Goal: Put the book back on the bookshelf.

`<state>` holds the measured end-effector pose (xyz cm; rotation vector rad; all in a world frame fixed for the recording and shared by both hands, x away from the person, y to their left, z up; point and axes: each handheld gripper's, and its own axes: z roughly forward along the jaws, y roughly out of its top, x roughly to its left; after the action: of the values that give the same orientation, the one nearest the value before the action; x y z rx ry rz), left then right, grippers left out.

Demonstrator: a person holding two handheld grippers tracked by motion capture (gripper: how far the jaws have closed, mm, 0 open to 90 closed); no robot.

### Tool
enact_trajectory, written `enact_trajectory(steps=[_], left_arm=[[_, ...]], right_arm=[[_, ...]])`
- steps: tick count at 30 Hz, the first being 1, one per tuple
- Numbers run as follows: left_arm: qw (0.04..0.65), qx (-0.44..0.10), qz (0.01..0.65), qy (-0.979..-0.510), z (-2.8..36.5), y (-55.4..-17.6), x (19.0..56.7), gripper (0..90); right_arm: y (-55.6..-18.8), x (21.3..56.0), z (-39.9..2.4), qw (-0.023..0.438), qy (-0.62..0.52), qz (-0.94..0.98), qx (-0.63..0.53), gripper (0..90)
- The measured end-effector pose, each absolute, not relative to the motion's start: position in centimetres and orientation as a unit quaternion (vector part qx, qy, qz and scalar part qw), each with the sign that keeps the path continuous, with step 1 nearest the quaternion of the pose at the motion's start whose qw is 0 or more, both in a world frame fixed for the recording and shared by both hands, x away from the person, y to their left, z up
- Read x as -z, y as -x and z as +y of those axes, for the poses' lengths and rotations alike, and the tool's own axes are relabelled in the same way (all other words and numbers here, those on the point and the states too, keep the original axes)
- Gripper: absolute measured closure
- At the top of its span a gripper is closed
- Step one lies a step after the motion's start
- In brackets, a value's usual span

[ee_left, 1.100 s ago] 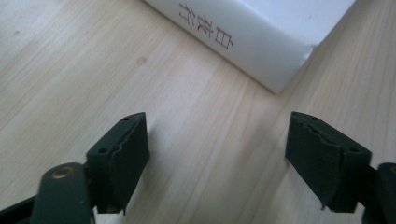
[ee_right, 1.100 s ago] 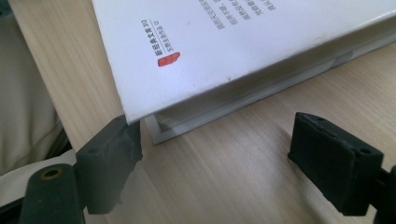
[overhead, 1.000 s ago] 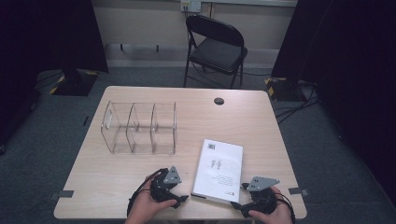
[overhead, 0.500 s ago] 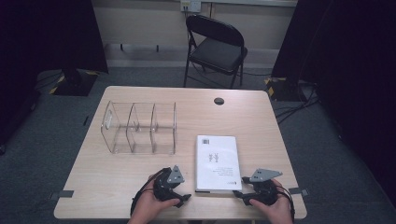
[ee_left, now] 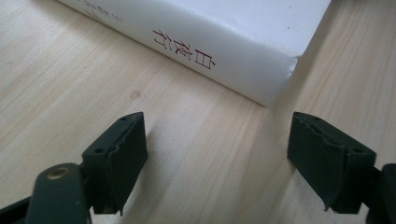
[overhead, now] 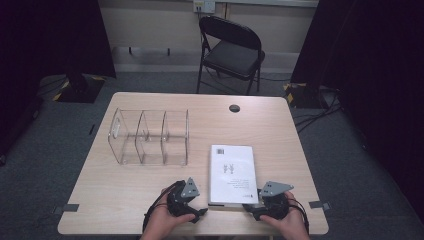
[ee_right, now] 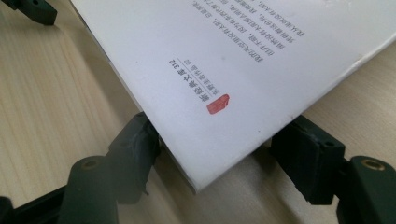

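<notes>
recording studio or lab room, not home. dark curtains [overhead: 380, 75] hang both sides. grey carpet floor [overhead: 55, 165] with cables [overhead: 320, 115] trailing across it. wall socket [overhead: 203, 5] on pale back wall. lone black folding chair [overhead: 232, 50] behind light wood counter [overhead: 280, 125], tape marks [overhead: 65, 208] at its corners. clear acrylic organiser [overhead: 150, 136], white book [overhead: 232, 172] laid out.

On the spine of the white book [ee_left: 205, 51] we read three red Chinese characters, 白夜行. On its cover [ee_right: 243, 56], in the right gripper view, there was a small red seal mark [ee_right: 218, 104], a line of small characters with the number 312 beside it, and some lines of print too small for us to read. In the high view the cover showed a barcode [overhead: 222, 150].
</notes>
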<state>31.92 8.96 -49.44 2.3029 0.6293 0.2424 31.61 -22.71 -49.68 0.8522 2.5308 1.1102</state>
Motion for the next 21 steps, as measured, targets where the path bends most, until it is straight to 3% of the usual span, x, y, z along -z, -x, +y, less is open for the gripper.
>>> enact_trajectory(steps=[10, 21], left_arm=[[0.39, -0.102, 0.246, -0.881, 8.0, -31.4, 50.1, 14.0], [0.382, -0.104, 0.25, -0.884, 7.3, -31.4, 50.0, 8.9]], right_arm=[[-31.5, 49.6, -22.3, 0.129, -0.304, 0.865, -0.377, 30.2], [-31.5, 49.5, -22.2, 0.129, -0.301, 0.869, -0.371, 31.8]])
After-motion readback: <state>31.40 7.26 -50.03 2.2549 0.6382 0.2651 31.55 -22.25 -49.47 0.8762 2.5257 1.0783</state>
